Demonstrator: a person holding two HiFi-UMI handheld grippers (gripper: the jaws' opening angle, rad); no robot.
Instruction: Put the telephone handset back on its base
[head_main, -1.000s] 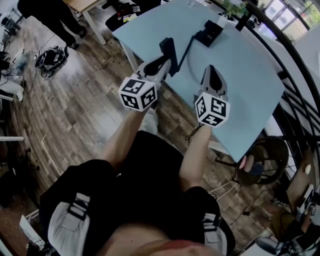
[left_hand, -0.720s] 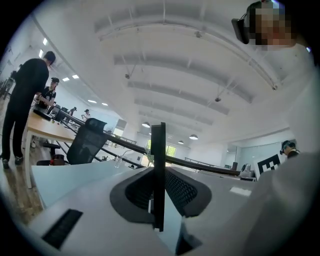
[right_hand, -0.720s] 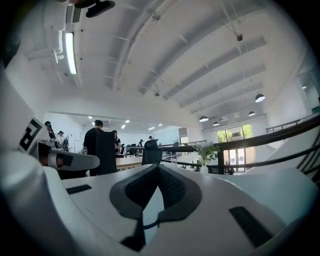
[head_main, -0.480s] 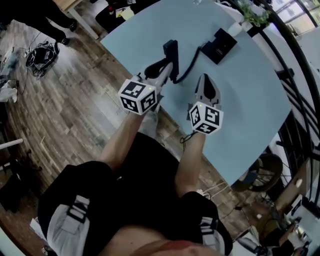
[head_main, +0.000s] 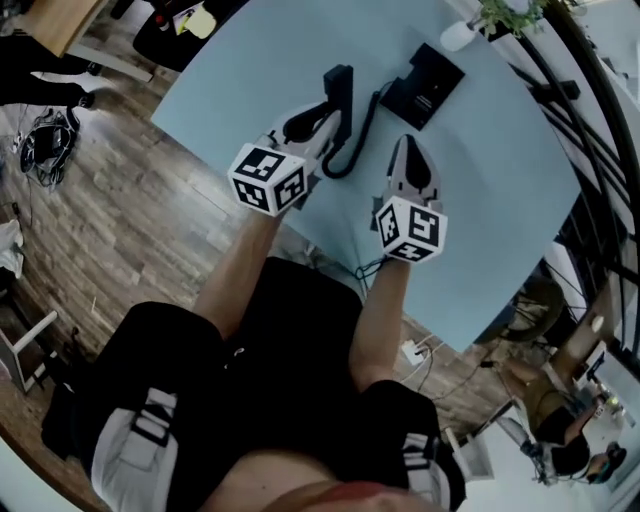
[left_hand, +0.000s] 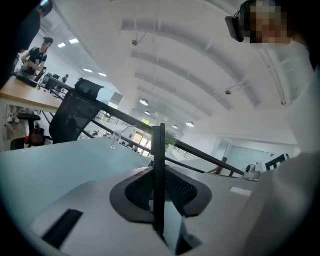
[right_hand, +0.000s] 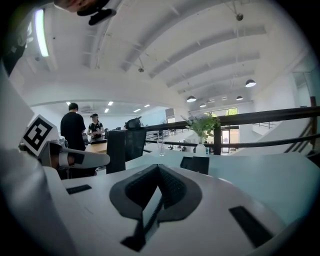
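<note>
The pale blue surface (head_main: 240, 60) fills the top of the head view. On it the black base (head_main: 424, 84) sits towards the far side with its cradle empty. The handset (head_main: 338, 86) rests apart from it to the left, so the job is not yet done. The dark cord (head_main: 357, 140) loops from one to the other, sagging towards the near edge.

The left tongs (head_main: 332, 120) are clenched on nothing, their tips just beside the handset's near end; whether they touch it I can't tell. The right tongs (head_main: 410, 142) are clenched and empty too, hovering by the cord's loop, short of the base.

Here's the danger as I judge it. Shut tongs nosing in could shove or topple the handset rather than take it. Lift the handset without minding that loop, and the cord may catch on the right tongs or tug the light base askew. A pinch too near one end could let the handset swing and slip.
</note>
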